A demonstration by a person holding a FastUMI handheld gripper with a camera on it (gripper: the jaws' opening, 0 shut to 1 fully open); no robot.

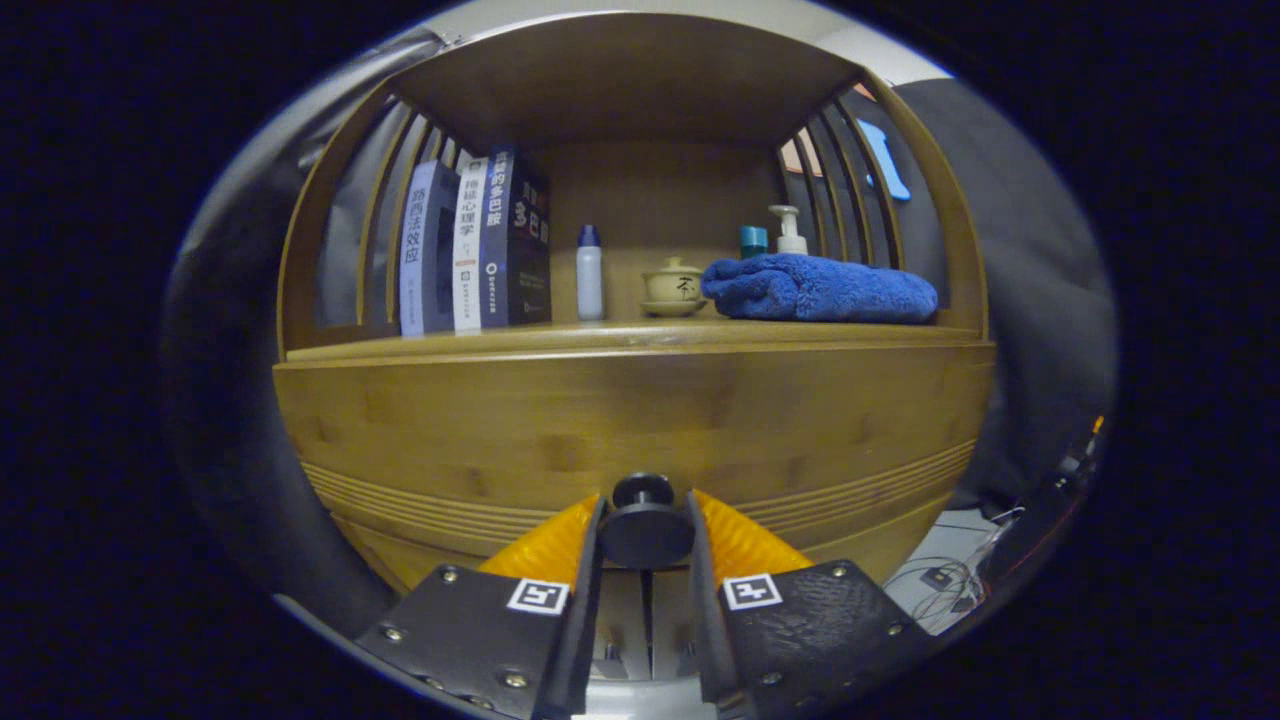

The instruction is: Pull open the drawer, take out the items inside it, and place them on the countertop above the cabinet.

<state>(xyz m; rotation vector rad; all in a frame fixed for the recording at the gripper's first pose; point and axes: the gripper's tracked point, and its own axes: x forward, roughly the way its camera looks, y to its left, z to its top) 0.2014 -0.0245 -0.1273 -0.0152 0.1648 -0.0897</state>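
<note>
Below the worktop (640,335) with its blue towel (820,288), the fingers (646,535) pinch the round knob (646,528) of the closed drawer (640,430), a stiff, small, likely slippery hold.

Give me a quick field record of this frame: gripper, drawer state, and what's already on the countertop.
gripper: gripper fingers closed on the drawer knob, one on each side
drawer: drawer front looks shut, flush with the cabinet
countertop: books upright; small bottle and lidded cup beside them; blue towel folded; pump bottle behind the towel
drawer contents: hidden
</note>
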